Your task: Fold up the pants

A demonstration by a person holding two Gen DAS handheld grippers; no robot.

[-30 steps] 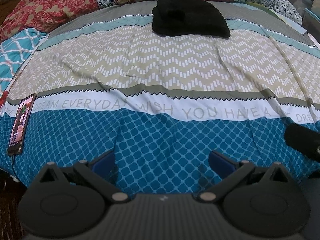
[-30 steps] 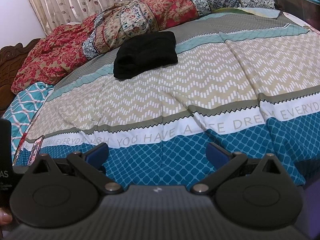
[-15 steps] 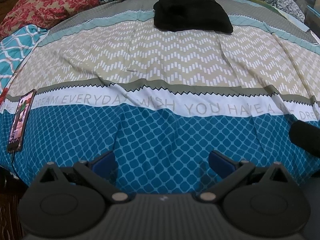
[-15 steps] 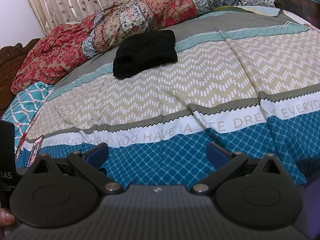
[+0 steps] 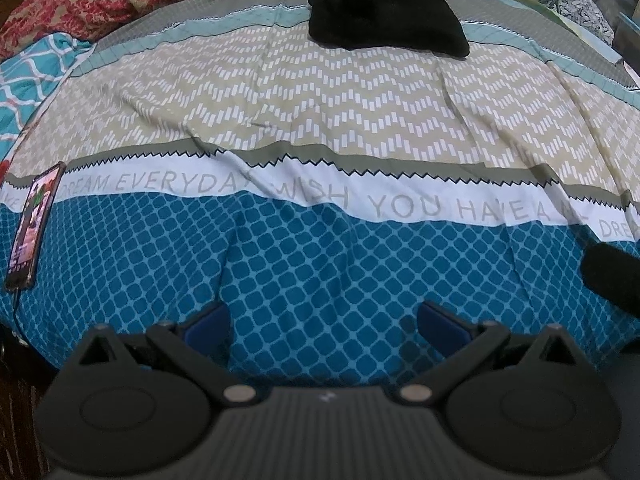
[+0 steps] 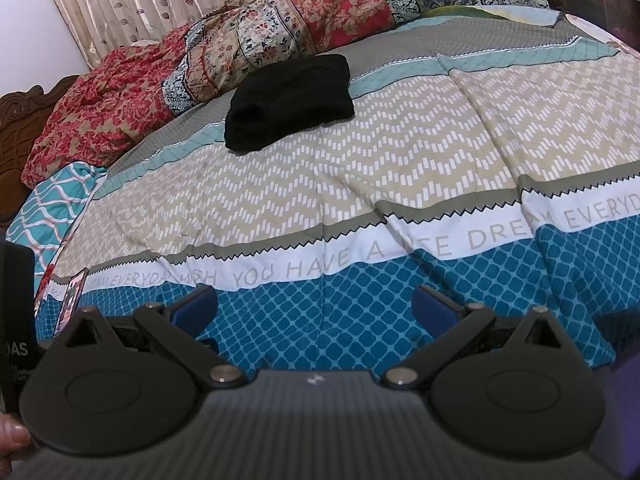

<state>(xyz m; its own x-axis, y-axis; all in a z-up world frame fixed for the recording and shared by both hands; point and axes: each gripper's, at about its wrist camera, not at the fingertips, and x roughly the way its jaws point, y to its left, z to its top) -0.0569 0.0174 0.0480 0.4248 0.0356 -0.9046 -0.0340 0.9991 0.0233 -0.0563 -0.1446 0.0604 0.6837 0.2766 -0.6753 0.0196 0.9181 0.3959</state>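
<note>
Black pants (image 5: pixel 384 16) lie folded in a compact bundle at the far side of the bed, near the pillows; the right wrist view shows the pants (image 6: pixel 290 100) left of centre. My left gripper (image 5: pixel 322 322) is open over the blue patterned band at the bed's near edge, holding nothing. My right gripper (image 6: pixel 314 308) is open too, with empty blue pads, low above the same band. Both are far from the pants.
A patterned bedsheet (image 5: pixel 340 120) covers the bed. A phone (image 5: pixel 34 224) with a lit screen and cable lies at the left edge. Floral quilts (image 6: pixel 240 52) are piled along the back. A black object (image 5: pixel 612 276) shows at the right edge of the left wrist view.
Both grippers stayed open. The left wrist view has tilted or moved slightly, so the pants sit higher in the frame; the right view barely changed.
</note>
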